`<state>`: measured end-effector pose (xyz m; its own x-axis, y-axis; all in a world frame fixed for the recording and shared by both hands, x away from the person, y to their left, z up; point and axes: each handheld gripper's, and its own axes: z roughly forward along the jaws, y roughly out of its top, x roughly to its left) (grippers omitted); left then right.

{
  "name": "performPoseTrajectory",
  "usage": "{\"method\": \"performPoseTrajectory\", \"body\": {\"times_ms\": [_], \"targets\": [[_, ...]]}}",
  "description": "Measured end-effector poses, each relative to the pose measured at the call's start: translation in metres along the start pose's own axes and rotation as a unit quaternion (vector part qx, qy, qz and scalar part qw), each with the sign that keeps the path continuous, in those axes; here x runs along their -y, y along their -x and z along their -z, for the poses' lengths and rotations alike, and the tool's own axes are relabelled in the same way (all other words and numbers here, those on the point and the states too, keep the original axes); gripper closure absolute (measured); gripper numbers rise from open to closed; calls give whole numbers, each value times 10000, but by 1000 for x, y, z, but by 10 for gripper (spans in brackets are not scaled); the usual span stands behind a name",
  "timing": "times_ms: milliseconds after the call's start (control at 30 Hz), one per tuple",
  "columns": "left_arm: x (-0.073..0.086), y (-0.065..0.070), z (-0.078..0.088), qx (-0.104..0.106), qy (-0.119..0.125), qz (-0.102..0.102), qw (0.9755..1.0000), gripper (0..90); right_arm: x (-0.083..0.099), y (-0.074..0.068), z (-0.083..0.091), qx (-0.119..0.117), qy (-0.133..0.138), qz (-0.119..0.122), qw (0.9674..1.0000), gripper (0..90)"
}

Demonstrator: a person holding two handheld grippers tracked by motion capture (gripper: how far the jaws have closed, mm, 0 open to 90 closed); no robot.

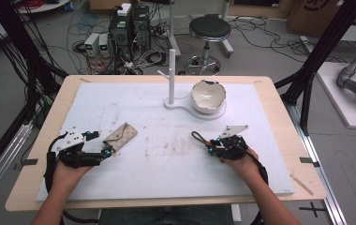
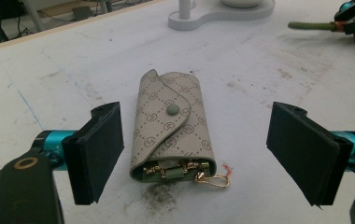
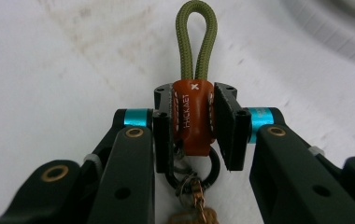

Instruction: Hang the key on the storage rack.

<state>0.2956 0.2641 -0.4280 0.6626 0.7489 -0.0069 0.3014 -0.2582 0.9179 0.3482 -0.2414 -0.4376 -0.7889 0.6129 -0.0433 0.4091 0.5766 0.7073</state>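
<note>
A beige patterned key pouch (image 2: pixel 172 128) with a green snap lies flat on the white mat (image 1: pixel 166 154), gold hooks showing at its near end. My left gripper (image 2: pixel 199 154) is open, its pads (image 2: pixel 96 151) on either side of the pouch without touching it; in the high view the left gripper (image 1: pixel 99 145) sits at the pouch (image 1: pixel 120 137). My right gripper (image 3: pixel 195 126) is shut on a keychain's orange leather tab (image 3: pixel 192 119), with an olive cord loop (image 3: pixel 195 39) sticking out ahead and a ring hanging below. In the high view the right gripper (image 1: pixel 212 146) holds it low over the mat's right half.
A white stand with an upright post (image 1: pixel 172 75) and a cracked white bowl (image 1: pixel 208 97) sits at the mat's far centre. A stool (image 1: pixel 209 30), computers and cables stand on the floor beyond the table.
</note>
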Motion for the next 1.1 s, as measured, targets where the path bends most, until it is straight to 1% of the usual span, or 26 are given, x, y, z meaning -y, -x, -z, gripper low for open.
{"method": "performPoseTrajectory", "body": {"times_ms": [67, 100, 133, 167, 200, 233, 267, 300, 400, 500, 533, 567, 600, 633, 700, 733, 767, 800, 833, 867, 900, 933, 1000, 1033, 1067, 1100], "targets": [[0, 0, 0, 3, 9, 20, 10000, 187, -2, 0, 8, 91, 255, -30, 9996, 717], [0, 0, 0, 1, 8, 17, 10000, 187, -2, 0, 8, 91, 255, -30, 9996, 717], [0, -1, 0, -15, 6, 9, 10000, 187, -5, 0, 12, 126, 397, -41, 9991, 717], [0, -1, 0, -15, 6, 9, 10000, 187, -5, 0, 12, 126, 397, -41, 9991, 717], [-1, -1, 0, -28, 39, 20, 10000, 187, -9, -1, 15, 184, 490, -27, 9986, 718], [-1, -1, 0, -28, 39, 20, 10000, 187, -9, -1, 15, 184, 490, -27, 9986, 718], [-1, -1, 0, -34, 51, 29, 10000, 187, -14, -2, 19, 209, 612, -34, 9979, 718], [-1, -1, 1, -50, 68, 23, 10000, 187, -14, -2, 19, 209, 612, -34, 9979, 718], [-2, 0, 2, -51, 97, 36, 9999, 187, -24, -2, 25, 265, 770, -49, 9967, 717], [-2, 1, 3, -52, 113, 32, 9999, 187, -34, -1, 31, 377, 911, -57, 9951, 717], [-3, 1, 2, -64, 122, 18, 9999, 187, -41, 1, 33, 464, 980, -28, 9941, 717], [-3, 1, 2, -64, 122, 18, 9999, 187, -41, 1, 33, 464, 980, -28, 9941, 717], [-3, 2, 1, -57, 110, 24, 9999, 187, -51, 2, 36, 565, 1052, 15, 9928, 717], [-3, 2, 1, -57, 110, 24, 9999, 187, -51, 2, 36, 565, 1052, 15, 9928, 717], [-3, 2, 1, -47, 106, 7, 9999, 187, -61, 3, 39, 678, 1138, 104, 9911, 717], [-3, 2, 1, -44, 114, 13, 9999, 187, -72, 4, 41, 739, 1207, 169, 9898, 717], [-3, 2, 1, -51, 116, 3, 9999, 187, -72, 4, 41, 739, 1207, 169, 9898, 717], [-3, 2, 1, -46, 119, 12, 9999, 187, -84, 4, 41, 799, 1241, 257, 9887, 717], [-3, 2, 1, -50, 118, 16, 9999, 187, -84, 4, 41, 799, 1241, 257, 9887, 717], [-3, 2, 1, -54, 118, 20, 9999, 187, -90, 4, 41, 799, 1214, 299, 9889, 717], [-4, 2, 1, -64, 115, 16, 9999, 187, -96, 4, 40, 873, 1226, 378, 9879, 717], [-3, 2, 1, -58, 119, 25, 9999, 187, -102, 5, 40, 893, 1250, 432, 9872, 717], [-4, 2, -1, -32, 93, 7, 10000, 187, -119, 5, 39, 952, 1257, 456, 9864, 717], [-4, 2, -1, -32, 93, 7, 10000, 187, -119, 5, 39, 952, 1257, 456, 9864, 717], [-4, 2, -1, -36, 104, 11, 9999, 187, -131, 6, 39, 1030, 1286, 544, 9848, 717], [-4, 2, -1, -36, 104, 11, 9999, 187, -131, 6, 39, 1030, 1286, 544, 9848, 717]]}}
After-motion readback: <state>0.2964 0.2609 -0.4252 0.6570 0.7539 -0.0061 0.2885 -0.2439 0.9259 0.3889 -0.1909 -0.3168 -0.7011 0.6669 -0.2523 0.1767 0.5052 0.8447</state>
